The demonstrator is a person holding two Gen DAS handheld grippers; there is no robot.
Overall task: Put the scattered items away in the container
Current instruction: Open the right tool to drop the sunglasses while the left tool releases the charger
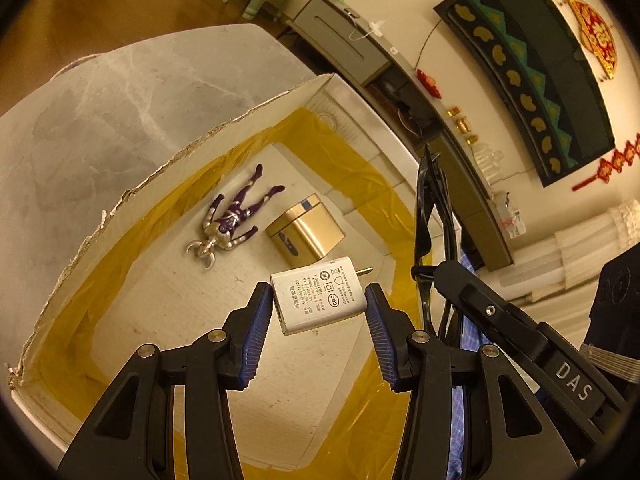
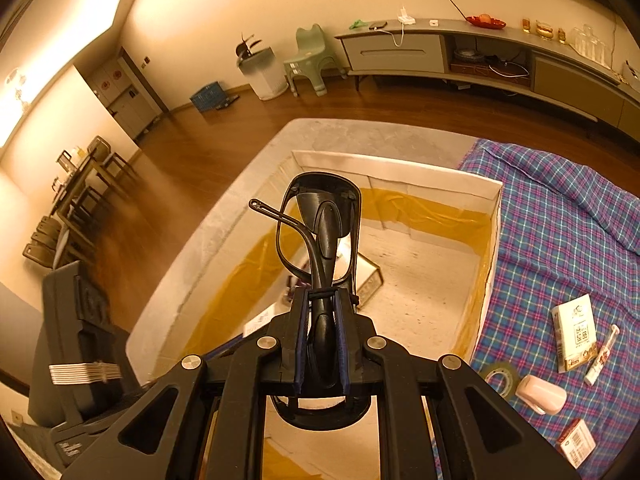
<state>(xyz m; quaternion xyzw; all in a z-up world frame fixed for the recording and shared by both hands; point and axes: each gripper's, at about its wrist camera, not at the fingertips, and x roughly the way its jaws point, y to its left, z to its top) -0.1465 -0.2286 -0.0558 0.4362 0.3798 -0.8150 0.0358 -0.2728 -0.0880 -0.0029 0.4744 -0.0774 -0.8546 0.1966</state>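
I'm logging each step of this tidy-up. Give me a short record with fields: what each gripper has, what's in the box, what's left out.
left gripper: jaws closed on white charger, over the box
right gripper: jaws shut on folded black glasses
cardboard box: holds toy figure and gold tin
plaid cloth: carton, tape roll, pink item remain

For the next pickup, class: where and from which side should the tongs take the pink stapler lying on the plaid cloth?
Grip the pink stapler across its narrow width, near the middle of its rounded body, coming down from above. It lies flat on the plaid cloth, long axis sideways, so its two long flanks seem the easiest faces to pinch. The tape roll crowds its left end, so probably avoid that end.
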